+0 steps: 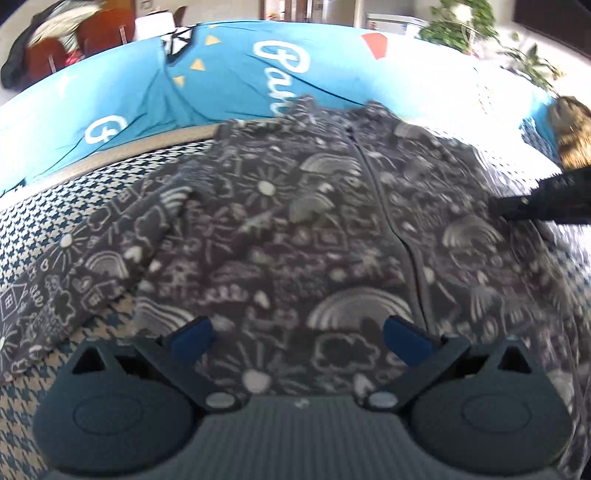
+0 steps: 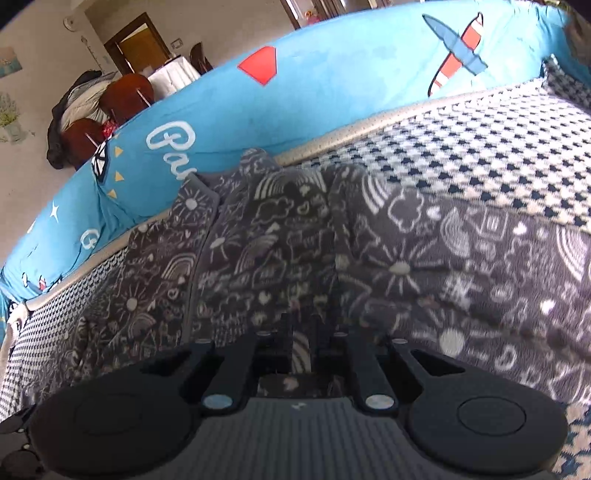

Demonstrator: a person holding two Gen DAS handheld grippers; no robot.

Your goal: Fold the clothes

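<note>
A dark grey fleece jacket [image 1: 295, 229] with white doodle print and a front zip lies spread on a houndstooth cushion [image 1: 55, 236]. My left gripper [image 1: 297, 332] hovers over its lower hem, open, the blue pads [image 1: 194, 338] wide apart with nothing pinched. In the left wrist view my right gripper [image 1: 498, 206] reaches in from the right onto the jacket's side. In the right wrist view the jacket [image 2: 369, 258] fills the middle. There my right gripper [image 2: 301, 325] has its black fingers nearly together, with a fold of the fleece between them.
A bright blue cover [image 1: 229, 74] with white lettering and a red patch runs along the cushion's far edge [image 2: 369, 125]. Beyond it stand brown chairs [image 2: 125, 92] with a dark coat. A leafy plant [image 1: 480, 29] shows at the top right.
</note>
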